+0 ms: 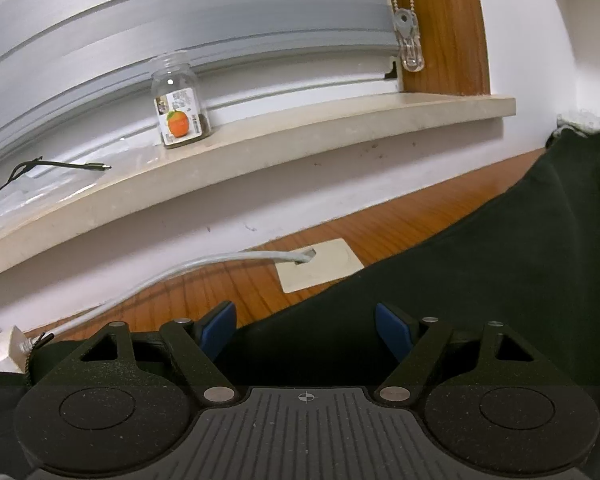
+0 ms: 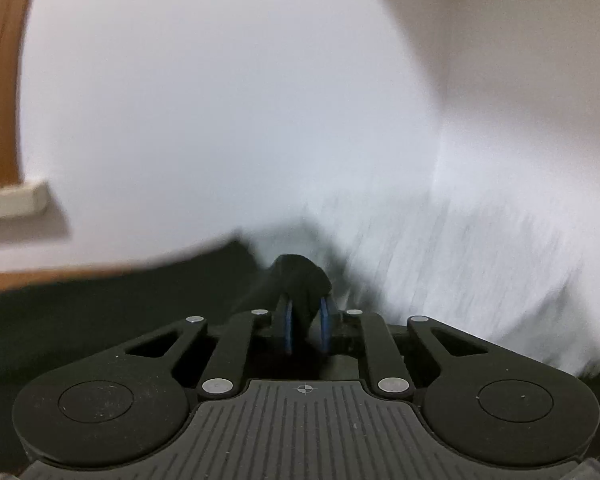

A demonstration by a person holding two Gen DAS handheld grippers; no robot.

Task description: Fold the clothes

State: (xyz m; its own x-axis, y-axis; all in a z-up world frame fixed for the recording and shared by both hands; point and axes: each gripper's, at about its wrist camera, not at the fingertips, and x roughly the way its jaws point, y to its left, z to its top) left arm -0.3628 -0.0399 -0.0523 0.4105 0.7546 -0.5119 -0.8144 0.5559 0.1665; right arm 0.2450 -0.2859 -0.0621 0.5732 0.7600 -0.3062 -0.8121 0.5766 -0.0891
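A dark green, nearly black garment [image 1: 480,272] lies spread over the wooden table, filling the lower right of the left wrist view. My left gripper [image 1: 306,330] is open just above its near edge, blue pads wide apart with only flat cloth between them. In the blurred right wrist view the same garment [image 2: 100,312] covers the lower left. My right gripper [image 2: 305,322] is shut on a bunched fold of it that sticks up between the blue pads [image 2: 287,328].
A wooden table [image 1: 400,220] runs to a white wall. A grey cable [image 1: 204,266] enters a beige cable plate [image 1: 320,266]. A pale windowsill [image 1: 300,136] carries a glass jar [image 1: 180,106] and a black cord [image 1: 60,166]. A white pleated surface [image 2: 480,248] lies right of the right gripper.
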